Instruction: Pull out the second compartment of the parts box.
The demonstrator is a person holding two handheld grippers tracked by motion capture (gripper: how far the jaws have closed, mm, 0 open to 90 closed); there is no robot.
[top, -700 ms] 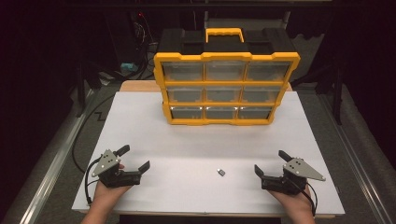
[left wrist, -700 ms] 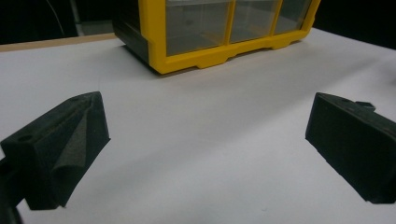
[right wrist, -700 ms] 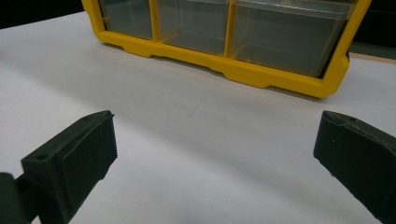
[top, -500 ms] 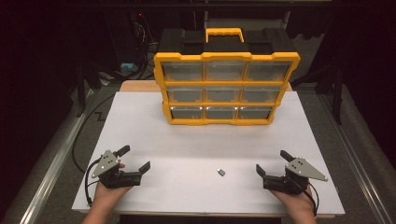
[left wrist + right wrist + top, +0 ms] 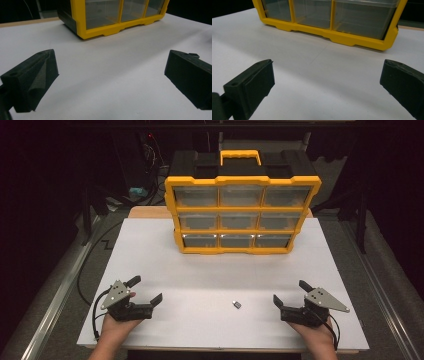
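Both pairs of jaws stand wide apart with nothing but bare white tabletop between them. The left gripper [image 5: 148, 289] sits low near the front left corner of the table [image 5: 150, 250], its jaws angled inward and toward the cabinet; the right gripper [image 5: 291, 293] mirrors it near the front right corner. Each is held in one hand — the left hand [image 5: 114, 330] and the right hand [image 5: 315, 336] come in over the table's near edge.

Between the two grippers, close to the front edge, lies one small dark piece [image 5: 237, 305], flat on the white surface. It is nearer the right gripper than the left, touching neither and lying outside both sets of jaws; what it is I can't make out at this size.

There is plenty of room: the whole middle band of the table is open, from the grippers up to the foot of the organizer [image 5: 240, 215]. That cabinet — one of it, yellow-framed with a black top and a yellow handle — stands upright at the far side, its front facing the person. I count nine clear drawers in three rows of three, all pushed in. In the left gripper view its bottom corner sits well ahead of the jaws, with clear table before it; the right gripper view shows the bottom row of three drawers likewise well ahead.

Two grippers, two hands, one small piece, one organizer.
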